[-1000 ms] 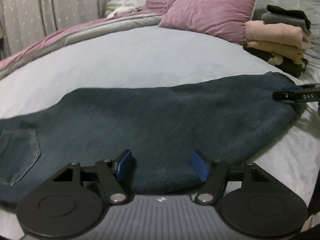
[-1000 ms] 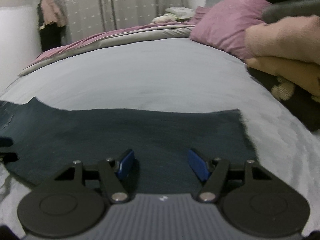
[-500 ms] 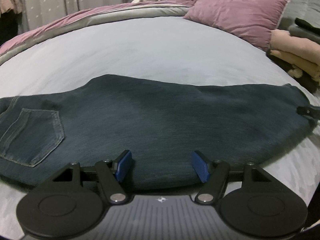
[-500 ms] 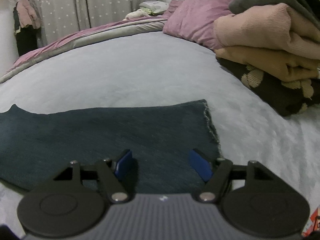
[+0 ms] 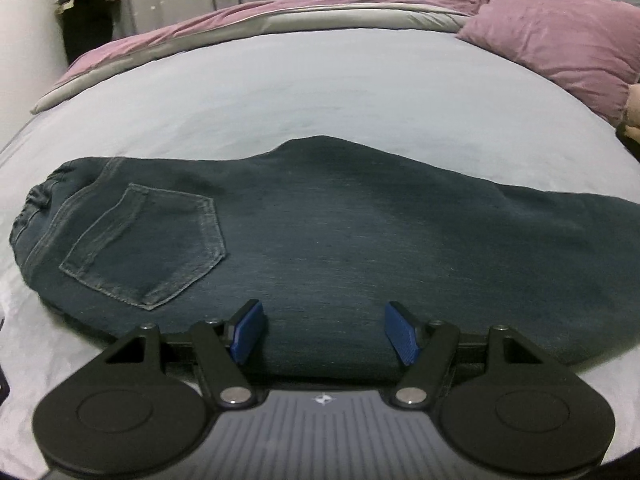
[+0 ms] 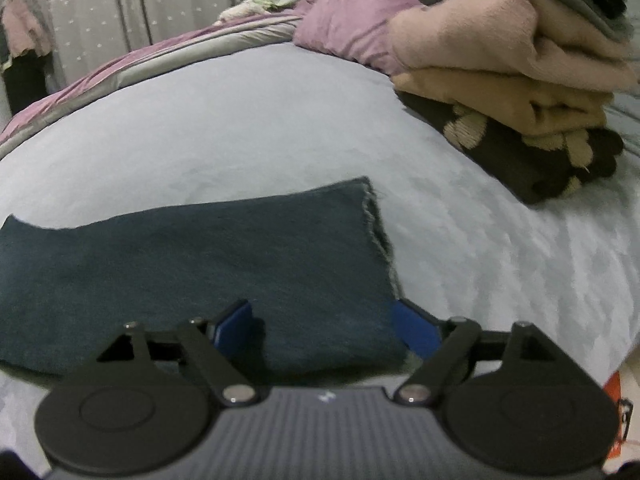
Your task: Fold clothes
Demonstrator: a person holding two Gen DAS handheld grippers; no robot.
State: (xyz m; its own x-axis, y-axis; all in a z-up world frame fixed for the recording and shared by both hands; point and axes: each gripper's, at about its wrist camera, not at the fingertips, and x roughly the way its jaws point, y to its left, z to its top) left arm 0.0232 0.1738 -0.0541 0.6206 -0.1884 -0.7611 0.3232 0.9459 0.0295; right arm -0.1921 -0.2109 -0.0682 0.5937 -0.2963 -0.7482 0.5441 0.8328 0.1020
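Dark denim jeans [image 5: 340, 240] lie flat on pale, smooth bedsheet [image 5: 320, 100].

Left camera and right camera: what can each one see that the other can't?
Only the left view shows the back pocket and waistband end. Only the right view shows the frayed leg hem and the whole folded stack of clothes. Both show the jeans on the bed, the pink pillow and an open claw.
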